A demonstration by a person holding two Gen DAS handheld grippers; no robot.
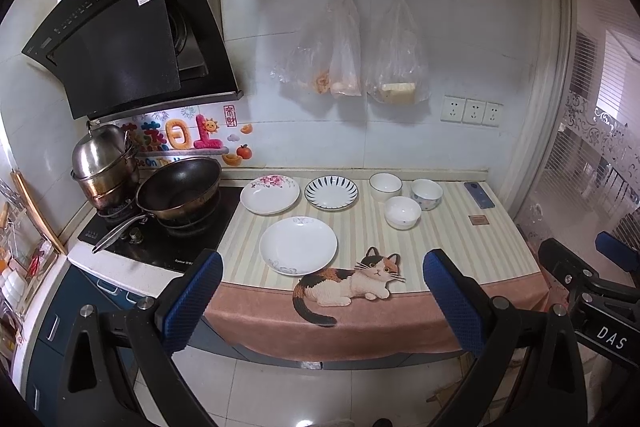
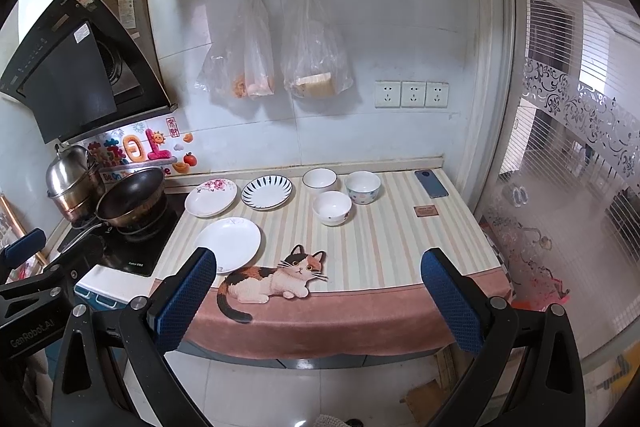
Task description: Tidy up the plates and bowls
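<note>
On the striped counter mat [image 1: 460, 251] lie three plates: a plain white plate [image 1: 298, 245] nearest me, a pink-flower plate [image 1: 270, 194] behind it and a blue-striped plate [image 1: 331, 193] beside that. Three bowls stand to their right: a white bowl [image 1: 385, 186], a patterned bowl [image 1: 427, 193] and a white bowl [image 1: 403, 212] in front. The same plates [image 2: 228, 244] and bowls [image 2: 332, 207] show in the right wrist view. My left gripper [image 1: 324, 301] and right gripper [image 2: 320, 301] both hang open before the counter's front edge, holding nothing.
A stove [image 1: 160, 231] at the left carries a dark wok [image 1: 180, 187] and stacked steel pots [image 1: 104, 163], under a range hood [image 1: 128, 31]. A phone [image 1: 479, 195] and a small brown card [image 1: 478, 219] lie at the right. Plastic bags [image 1: 348, 55] hang on the wall.
</note>
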